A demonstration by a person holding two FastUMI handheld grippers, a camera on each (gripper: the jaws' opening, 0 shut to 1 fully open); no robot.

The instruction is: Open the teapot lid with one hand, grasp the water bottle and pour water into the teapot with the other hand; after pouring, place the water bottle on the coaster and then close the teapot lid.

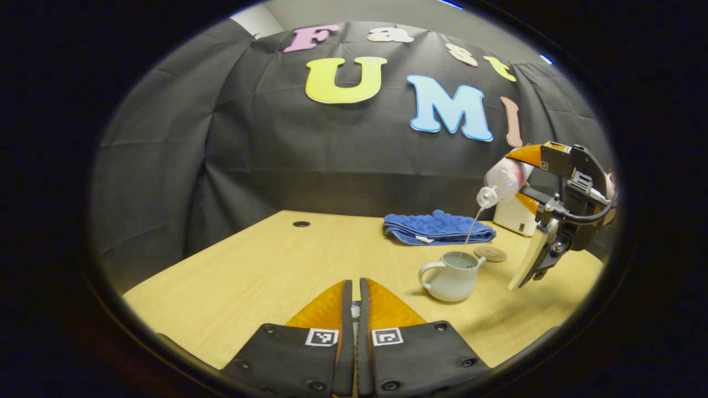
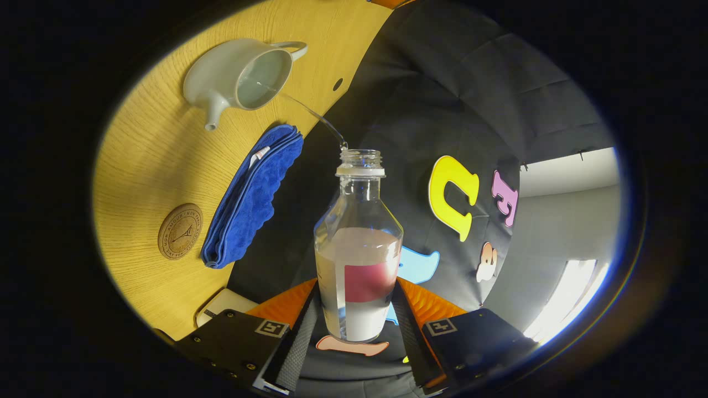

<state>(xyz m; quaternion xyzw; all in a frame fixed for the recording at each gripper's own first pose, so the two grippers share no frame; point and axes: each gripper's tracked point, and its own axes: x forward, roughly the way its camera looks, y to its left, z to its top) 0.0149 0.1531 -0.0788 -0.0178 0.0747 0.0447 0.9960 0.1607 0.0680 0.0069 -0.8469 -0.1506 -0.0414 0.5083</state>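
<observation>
- Left gripper view, taken left to right with the teapot as landmark. Left gripper [image 1: 354, 309]: near and left of the teapot, jaws almost closed, a small pale object pinched in the gap, probably the lid, though too little shows to be sure.
- Table [image 1: 265, 265]: wood, bears everything.
- Teapot [image 1: 452, 275]: pale ceramic, lid off, water inside. Likely heavy, rigid, chippable; best left standing.
- Towel [image 1: 437, 226]: blue, folded, behind the teapot.
- Coaster [image 1: 490, 254]: round, just behind and right of the teapot, bare.
- Bottle [image 1: 502, 185]: above and right of the teapot, tilted mouth-down, thin stream running into the pot.
- Right gripper [image 1: 531, 177]: clamped on the bottle's labelled lower body.
- Right gripper view: bottle [image 2: 358, 260] clear plastic, uncapped, partly full. Judged light, smooth, slightly squeezable; a grip at the label band suits it, firm but not crushing.
</observation>
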